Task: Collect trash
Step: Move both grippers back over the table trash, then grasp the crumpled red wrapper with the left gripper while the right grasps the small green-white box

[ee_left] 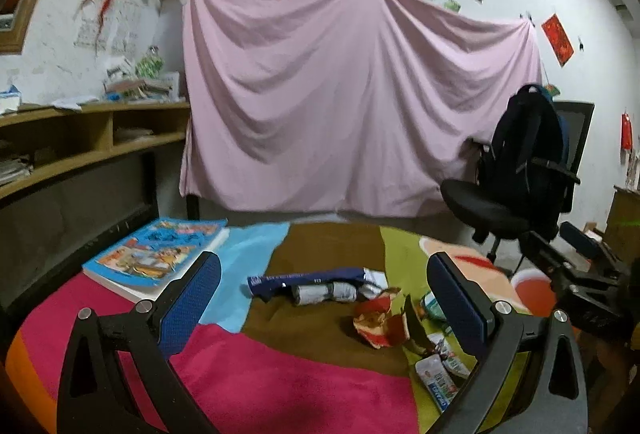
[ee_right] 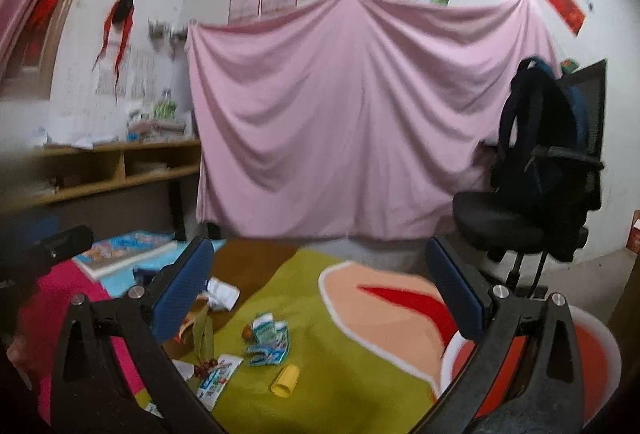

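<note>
Trash lies on a colourful patchwork cloth (ee_left: pixel 280 386). In the left wrist view I see a crumpled red and gold wrapper (ee_left: pixel 380 322), a dark blue wrapper (ee_left: pixel 304 280), a grey crumpled roll (ee_left: pixel 324 293) and white packets (ee_left: pixel 436 380). My left gripper (ee_left: pixel 324 310) is open and empty above them. In the right wrist view I see green-white wrappers (ee_right: pixel 270 334), a yellow cap (ee_right: pixel 285 381), a white crumpled paper (ee_right: pixel 222 294) and a printed packet (ee_right: pixel 216 382). My right gripper (ee_right: pixel 320 298) is open and empty. A red bin with a white rim (ee_right: pixel 592 366) sits at the lower right.
A blue comic book (ee_left: pixel 156 254) lies at the cloth's left. A black office chair with a backpack (ee_left: pixel 520 170) stands right. A pink sheet (ee_left: pixel 340 94) hangs behind. Wooden shelves (ee_left: pixel 80 142) run along the left wall. The other gripper (ee_left: pixel 580 274) shows at the right.
</note>
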`<state>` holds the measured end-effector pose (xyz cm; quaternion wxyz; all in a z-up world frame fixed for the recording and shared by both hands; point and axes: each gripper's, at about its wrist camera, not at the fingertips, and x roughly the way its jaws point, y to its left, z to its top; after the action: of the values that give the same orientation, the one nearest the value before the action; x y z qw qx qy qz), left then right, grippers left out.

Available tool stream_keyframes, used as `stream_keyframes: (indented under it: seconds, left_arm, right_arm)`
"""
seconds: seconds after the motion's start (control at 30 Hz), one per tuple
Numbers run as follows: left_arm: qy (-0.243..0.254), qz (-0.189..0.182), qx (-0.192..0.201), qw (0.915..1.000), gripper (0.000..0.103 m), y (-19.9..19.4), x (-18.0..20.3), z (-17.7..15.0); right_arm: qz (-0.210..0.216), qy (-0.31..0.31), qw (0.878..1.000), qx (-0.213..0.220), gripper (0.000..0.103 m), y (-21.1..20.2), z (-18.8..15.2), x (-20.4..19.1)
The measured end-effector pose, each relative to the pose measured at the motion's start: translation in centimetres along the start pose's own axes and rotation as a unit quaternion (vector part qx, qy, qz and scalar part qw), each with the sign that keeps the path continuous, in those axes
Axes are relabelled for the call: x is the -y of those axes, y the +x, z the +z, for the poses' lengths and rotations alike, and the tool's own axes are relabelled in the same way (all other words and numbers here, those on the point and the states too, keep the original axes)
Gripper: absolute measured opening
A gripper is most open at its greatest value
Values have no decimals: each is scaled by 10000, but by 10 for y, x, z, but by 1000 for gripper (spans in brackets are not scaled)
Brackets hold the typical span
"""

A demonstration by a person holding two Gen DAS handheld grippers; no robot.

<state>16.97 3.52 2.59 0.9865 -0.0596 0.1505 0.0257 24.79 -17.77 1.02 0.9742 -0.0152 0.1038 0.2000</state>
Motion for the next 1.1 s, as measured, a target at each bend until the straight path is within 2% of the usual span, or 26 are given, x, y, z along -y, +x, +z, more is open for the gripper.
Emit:
stream_keyframes:
  seconds: [0.13, 0.3, 0.4, 0.6, 0.77, 0.83, 1.0, 1.1]
  left_arm:
    - [-56, -157, -447, 9989, 98, 21, -1, 0]
    - [-161, -491, -1194, 9915, 69, 51, -5, -4]
    - [-203, -666, -1517, 9860, 59, 64, -2, -6]
    - [-74, -942, -1981, 9756, 47, 84, 9, -10]
    - [-95, -1010, -2301, 9679, 46, 99, 13, -14]
    - [-132, -995, -2372, 9663, 42, 101, 12, -15]
    - [-259, -1056, -2470, 9629, 21, 103, 9, -16]
    - [-328, -1060, -2440, 9634, 21, 101, 6, -15]
  right_arm:
    - [180, 42, 9979, -617, 103, 27, -8, -1]
    - [354, 87, 9911, -1278, 103, 53, -19, 0]
    - [435, 99, 9846, -1691, 99, 67, -26, 1]
    - [635, 156, 9713, -2286, 90, 88, -39, 0]
    - [838, 215, 9568, -2776, 87, 105, -48, -2]
    - [891, 247, 9529, -2888, 81, 108, -51, -1]
    - [1042, 302, 9469, -3027, 62, 110, -52, -3]
    - [1106, 289, 9469, -3004, 53, 108, -51, -5]
